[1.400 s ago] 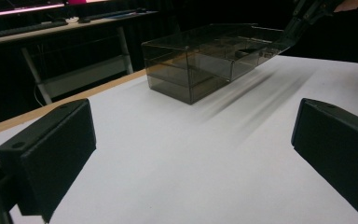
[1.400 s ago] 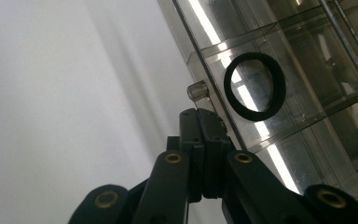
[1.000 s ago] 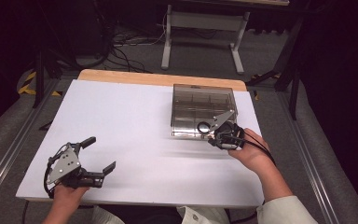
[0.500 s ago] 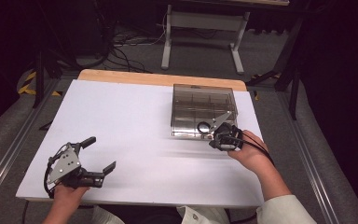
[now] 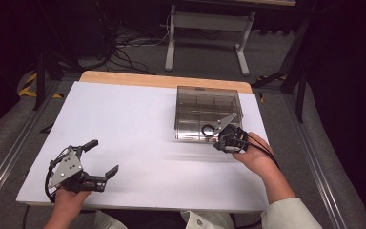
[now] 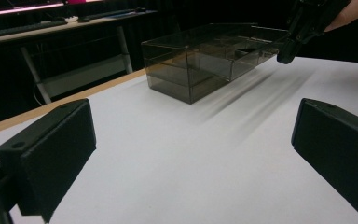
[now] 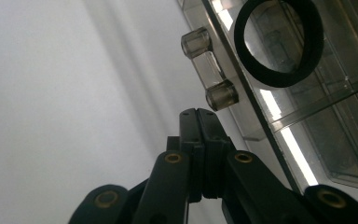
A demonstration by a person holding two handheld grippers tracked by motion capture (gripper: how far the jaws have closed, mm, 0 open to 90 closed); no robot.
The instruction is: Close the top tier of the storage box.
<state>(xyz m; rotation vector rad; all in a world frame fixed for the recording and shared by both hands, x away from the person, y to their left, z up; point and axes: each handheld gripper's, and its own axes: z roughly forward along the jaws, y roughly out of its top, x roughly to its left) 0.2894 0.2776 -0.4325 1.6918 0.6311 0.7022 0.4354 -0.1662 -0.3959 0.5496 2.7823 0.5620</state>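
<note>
A smoky see-through compartment box (image 5: 208,107) stands at the right back of the white table (image 5: 138,124). A black ring (image 5: 208,130) lies on its near edge, close to a clear handle (image 7: 209,69). My right gripper (image 5: 218,144) is at the box's front edge. In the right gripper view its jaws are pressed together with nothing between them, the tips (image 7: 198,114) just short of the handle, and the black ring (image 7: 279,42) lies beyond. My left gripper (image 5: 102,157) rests at the front left, wide open and holding nothing, far from the box (image 6: 209,58).
A wooden strip (image 5: 162,80) borders the table's far edge. Beyond it stand a metal stand (image 5: 205,28) and loose cables on the dark floor. Metal rails (image 5: 9,157) run along both table sides. The right gripper (image 6: 286,53) shows beside the box in the left gripper view.
The right gripper has shifted slightly along the box's front edge, staying shut. The left gripper has not moved.
</note>
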